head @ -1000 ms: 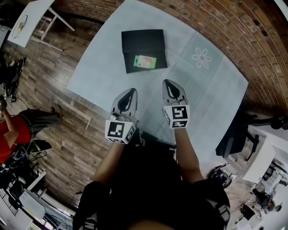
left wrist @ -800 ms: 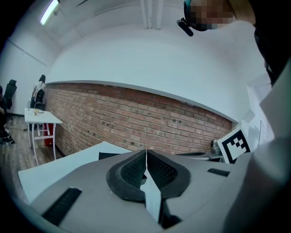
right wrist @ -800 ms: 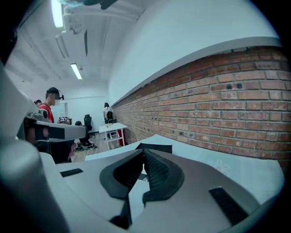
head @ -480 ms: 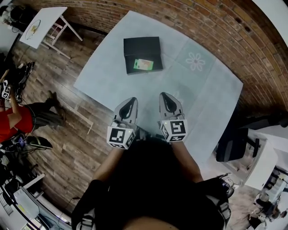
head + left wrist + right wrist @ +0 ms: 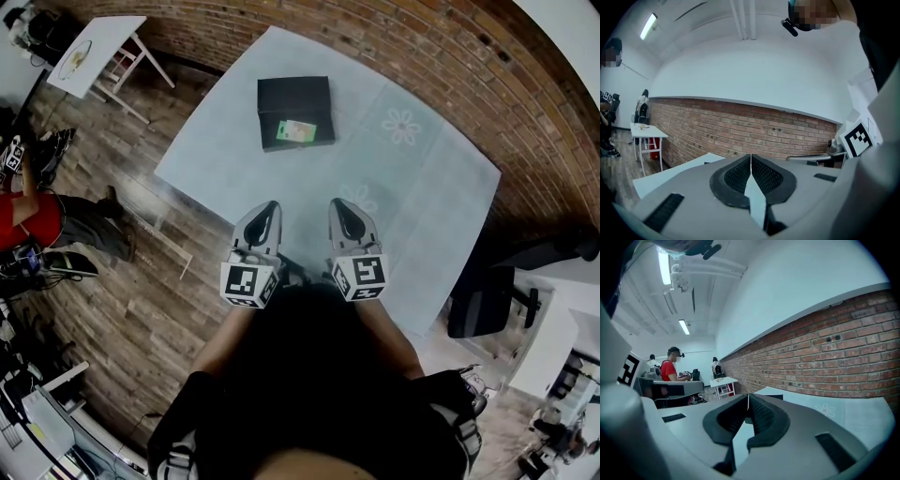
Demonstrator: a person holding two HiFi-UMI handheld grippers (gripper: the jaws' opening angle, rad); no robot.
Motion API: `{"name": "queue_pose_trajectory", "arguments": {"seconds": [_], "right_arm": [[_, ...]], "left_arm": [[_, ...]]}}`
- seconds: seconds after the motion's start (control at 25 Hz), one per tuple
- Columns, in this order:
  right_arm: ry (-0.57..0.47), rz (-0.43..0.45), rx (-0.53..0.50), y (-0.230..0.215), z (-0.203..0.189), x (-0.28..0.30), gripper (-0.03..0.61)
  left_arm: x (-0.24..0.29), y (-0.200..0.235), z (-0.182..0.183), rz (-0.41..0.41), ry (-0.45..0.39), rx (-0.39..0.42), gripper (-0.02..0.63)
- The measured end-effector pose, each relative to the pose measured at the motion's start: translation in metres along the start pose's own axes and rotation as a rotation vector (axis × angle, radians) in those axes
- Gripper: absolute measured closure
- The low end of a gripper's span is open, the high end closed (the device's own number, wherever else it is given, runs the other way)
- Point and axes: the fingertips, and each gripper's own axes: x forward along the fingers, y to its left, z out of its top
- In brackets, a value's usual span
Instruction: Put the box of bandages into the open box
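An open black box (image 5: 294,105) lies on the far left part of the pale blue table (image 5: 412,197), and the green box of bandages (image 5: 296,132) rests inside it near its front edge. My left gripper (image 5: 268,207) and right gripper (image 5: 339,205) hang side by side at the table's near edge, well short of the black box. Both are shut with nothing between the jaws. In the left gripper view the gripper (image 5: 751,157) points at the brick wall; in the right gripper view the gripper (image 5: 748,397) shows a dark corner of the box (image 5: 771,397) behind it.
A brick wall (image 5: 441,66) runs behind the table. A small white table (image 5: 94,42) stands at the far left, and a person in red (image 5: 28,220) sits at the left on the wooden floor. A dark chair (image 5: 487,300) and desks are at the right.
Both grippers have drawn back toward my body, away from the black box, and the view has shifted slightly. The bandage box stays in the black box.
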Motion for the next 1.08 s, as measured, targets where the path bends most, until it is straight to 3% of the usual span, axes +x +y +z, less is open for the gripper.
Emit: {"name": "queue_pose_trajectory", "arguments": {"seconds": [1.08], "right_arm": [[0.001,0.011,-0.008,0.009,0.001,-0.0043,0.552]], "left_arm": [[-0.0063,-0.0005,0.0004,-0.014,-0.004,-0.004,0.577]]}}
